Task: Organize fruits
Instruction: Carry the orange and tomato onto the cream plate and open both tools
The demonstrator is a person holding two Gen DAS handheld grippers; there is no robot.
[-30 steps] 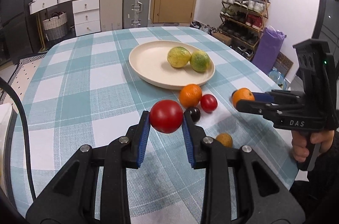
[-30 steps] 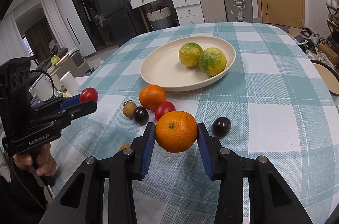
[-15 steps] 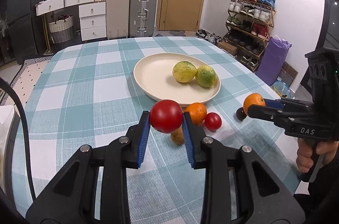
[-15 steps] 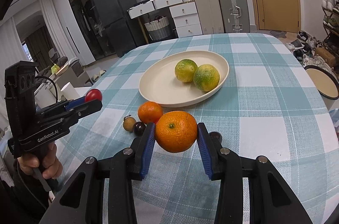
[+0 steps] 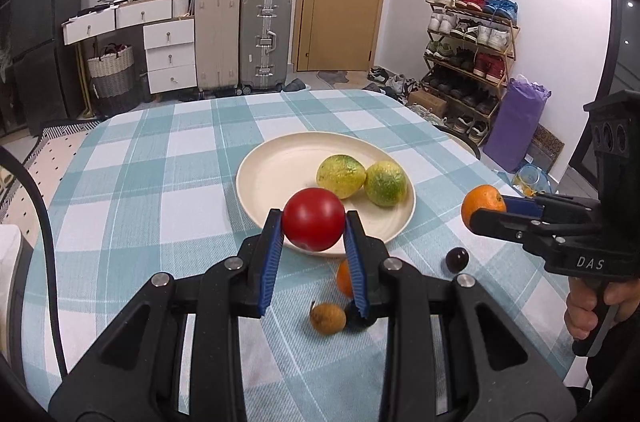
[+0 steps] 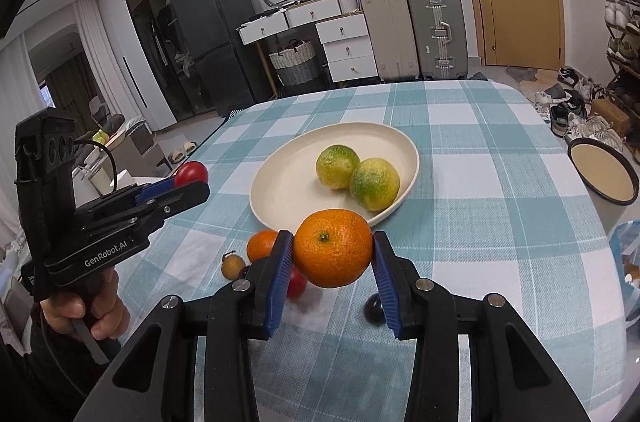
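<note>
My left gripper point(image 5: 314, 236) is shut on a red tomato point(image 5: 314, 224), held above the near rim of the cream plate point(image 5: 264, 178). My right gripper point(image 6: 332, 258) is shut on an orange point(image 6: 333, 252), held above the table just short of the plate point(image 6: 284, 190). Two yellow-green citrus fruits point(image 5: 362, 178) lie in the plate. On the cloth near the plate lie a second orange point(image 6: 262, 244), a small red fruit point(image 6: 297, 282), a brown fruit point(image 5: 327, 318) and a dark plum point(image 5: 457, 259). Another dark fruit sits partly hidden behind my left finger.
The table has a teal checked cloth point(image 5: 160, 190). A round stool point(image 6: 604, 178) stands off the table's right side. Suitcases, drawers and a shoe rack stand against the far walls.
Both grippers have risen and moved forward toward the plate with their fruit. The tomato now hangs over the plate's near rim, and the loose fruits lie below the fingers.
</note>
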